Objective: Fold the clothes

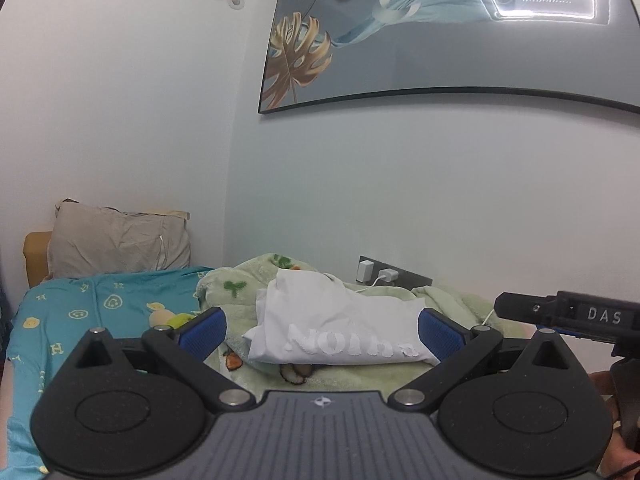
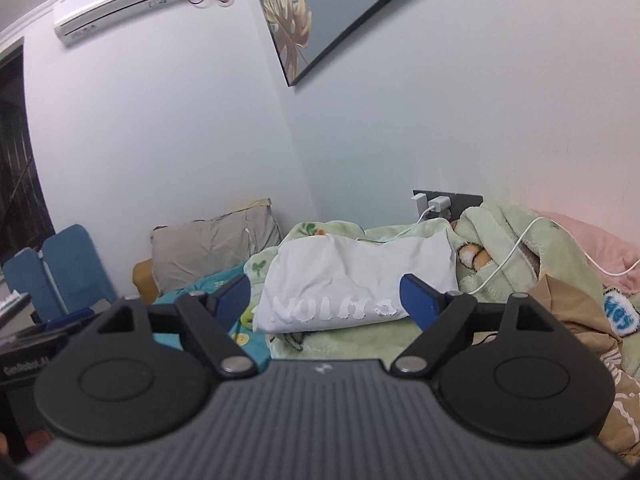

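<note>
A white garment with raised white lettering (image 1: pixel 340 328) lies folded in a compact bundle on a light green fleece blanket (image 1: pixel 264 376). It also shows in the right wrist view (image 2: pixel 356 280). My left gripper (image 1: pixel 322 330) is open and empty, held back from the bundle, its blue pads (image 1: pixel 202 330) framing it. My right gripper (image 2: pixel 326 300) is open and empty too, also short of the bundle. The right gripper's body shows at the right edge of the left wrist view (image 1: pixel 568 314).
A teal patterned sheet (image 1: pixel 80 320) covers the bed on the left, with a grey pillow (image 1: pixel 120 244) at the wall. White chargers and a cable (image 2: pixel 436 206) sit at a wall socket behind the bundle. Tan fabric (image 2: pixel 580 320) and a pink pillow (image 2: pixel 592 240) lie right.
</note>
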`<state>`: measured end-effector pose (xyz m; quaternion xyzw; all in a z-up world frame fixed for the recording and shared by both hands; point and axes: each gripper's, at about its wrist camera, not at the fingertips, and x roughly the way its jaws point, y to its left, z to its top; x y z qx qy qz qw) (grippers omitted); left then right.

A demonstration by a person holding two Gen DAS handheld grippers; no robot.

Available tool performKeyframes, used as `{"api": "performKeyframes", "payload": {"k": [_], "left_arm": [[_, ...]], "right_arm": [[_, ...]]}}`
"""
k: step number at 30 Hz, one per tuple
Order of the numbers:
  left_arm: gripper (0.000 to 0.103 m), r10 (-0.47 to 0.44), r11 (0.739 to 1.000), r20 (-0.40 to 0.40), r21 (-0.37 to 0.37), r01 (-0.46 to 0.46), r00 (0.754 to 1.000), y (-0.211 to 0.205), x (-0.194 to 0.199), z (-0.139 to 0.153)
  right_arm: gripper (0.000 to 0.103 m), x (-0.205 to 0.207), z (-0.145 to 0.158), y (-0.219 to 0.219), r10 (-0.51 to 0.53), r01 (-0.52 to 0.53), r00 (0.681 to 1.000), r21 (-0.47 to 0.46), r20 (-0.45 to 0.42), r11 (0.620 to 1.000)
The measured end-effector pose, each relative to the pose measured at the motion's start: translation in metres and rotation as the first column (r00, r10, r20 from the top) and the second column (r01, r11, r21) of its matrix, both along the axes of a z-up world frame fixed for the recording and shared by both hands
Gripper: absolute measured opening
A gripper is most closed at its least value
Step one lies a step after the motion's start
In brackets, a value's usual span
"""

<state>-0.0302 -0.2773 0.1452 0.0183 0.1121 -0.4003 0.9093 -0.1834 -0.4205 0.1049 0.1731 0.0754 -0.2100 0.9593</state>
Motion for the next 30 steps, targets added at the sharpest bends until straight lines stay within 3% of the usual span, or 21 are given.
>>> {"api": "performKeyframes", "payload": {"k": [13,23,30], "left_arm": [[0.103,0.0,1.0,0.027,0.015,-0.001,1.0,0.003,0.001,-0.035],[0.103,0.007,0.999,0.008,0.034,-0.007,1.0,-0.003,0.015,-0.061],[0.103,0.02,1.0,-0.004,0.024,-0.02,1.0,0.005,0.018,-0.061]], "right_arm": [[0.084,0.024,-0.029,0.018,-0.045,0.039,0.998,-0.131,-0.043,0.991],[0.084,0.037,-0.038,0.017,-0.069,0.059,0.996,-0.152,-0.059,0.987],[0.084,0.043,-0.041,0.019,-0.072,0.059,0.994,-0.159,-0.076,0.985]]}}
